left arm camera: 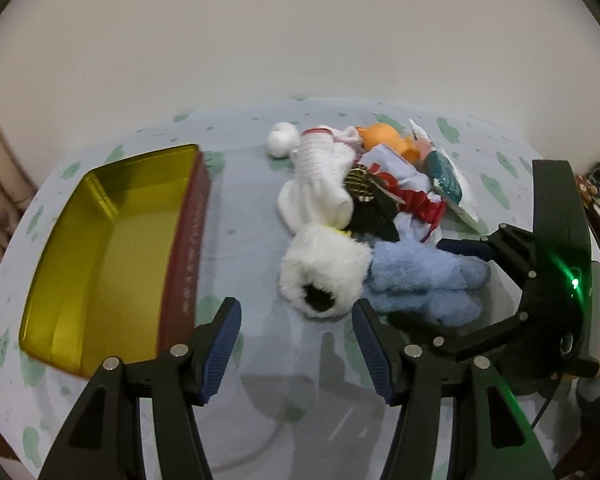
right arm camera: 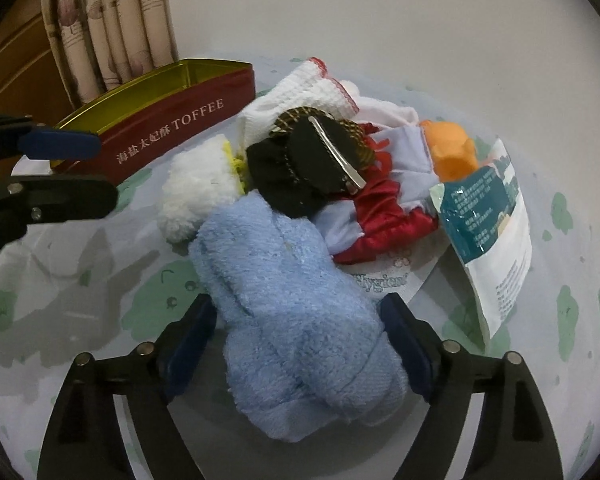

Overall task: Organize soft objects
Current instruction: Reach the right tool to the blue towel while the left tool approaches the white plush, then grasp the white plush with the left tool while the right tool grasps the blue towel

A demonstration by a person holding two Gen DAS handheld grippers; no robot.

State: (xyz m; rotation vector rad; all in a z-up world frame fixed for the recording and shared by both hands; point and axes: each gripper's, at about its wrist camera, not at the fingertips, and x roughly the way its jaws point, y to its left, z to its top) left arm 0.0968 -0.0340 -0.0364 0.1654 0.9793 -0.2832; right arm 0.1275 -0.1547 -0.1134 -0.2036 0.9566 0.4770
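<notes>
A pile of soft things lies on the table: a light blue fluffy sock [right arm camera: 296,312], a white fluffy plush [left arm camera: 324,276], a white sock [left arm camera: 320,184], a black hair clip [right arm camera: 320,160], red and white cloth [right arm camera: 384,208] and an orange toy [right arm camera: 452,152]. My right gripper [right arm camera: 300,336] is open with its jaws on either side of the blue sock [left arm camera: 424,280]. My left gripper [left arm camera: 296,344] is open and empty, just in front of the white plush. An open red toffee tin [left arm camera: 100,264] with a gold inside stands empty at the left.
A teal and white packet [right arm camera: 488,232] lies at the right of the pile. The tablecloth [left arm camera: 240,208] is pale blue with green spots. A wall runs behind the table, and a curtain [right arm camera: 112,28] hangs behind the tin [right arm camera: 172,128].
</notes>
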